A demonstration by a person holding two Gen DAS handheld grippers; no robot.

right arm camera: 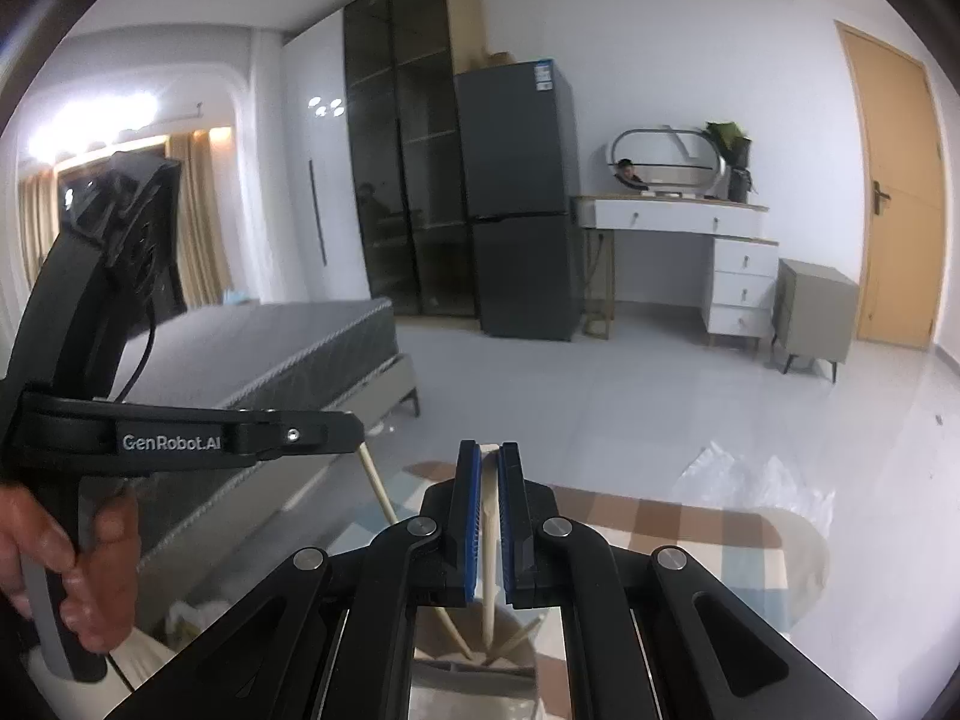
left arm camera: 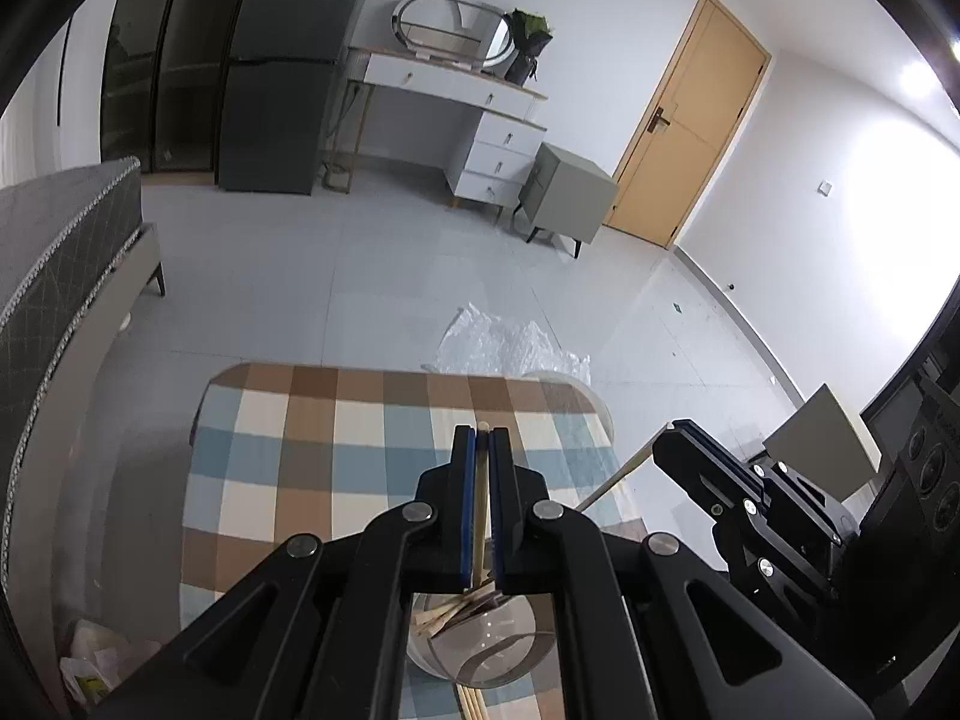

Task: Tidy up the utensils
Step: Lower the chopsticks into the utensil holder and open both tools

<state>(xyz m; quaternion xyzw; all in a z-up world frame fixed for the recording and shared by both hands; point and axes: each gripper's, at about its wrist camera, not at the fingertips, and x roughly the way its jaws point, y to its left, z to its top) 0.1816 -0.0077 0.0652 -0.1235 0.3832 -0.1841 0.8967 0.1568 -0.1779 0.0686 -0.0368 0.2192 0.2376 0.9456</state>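
Note:
My left gripper (left arm camera: 482,433) is shut on a pale wooden chopstick (left arm camera: 480,498) that runs down between the blue pads into a clear glass cup (left arm camera: 480,648) holding several more sticks. My right gripper (right arm camera: 489,449) is shut on another pale chopstick (right arm camera: 490,540), whose lower end reaches into the same glass cup (right arm camera: 474,678). In the left wrist view the right gripper (left arm camera: 684,429) shows at the right with its stick (left arm camera: 618,477) slanting down. In the right wrist view the left gripper (right arm camera: 354,420) shows at the left, held by a hand, with its chopstick (right arm camera: 378,486) slanting into the cup.
The cup stands on a small table with a checked cloth (left arm camera: 312,450). Loose chopsticks (left arm camera: 471,702) lie on the cloth below the cup. Bubble wrap (left arm camera: 498,342) lies on the floor beyond the table. A bed (right arm camera: 270,354) stands to the left.

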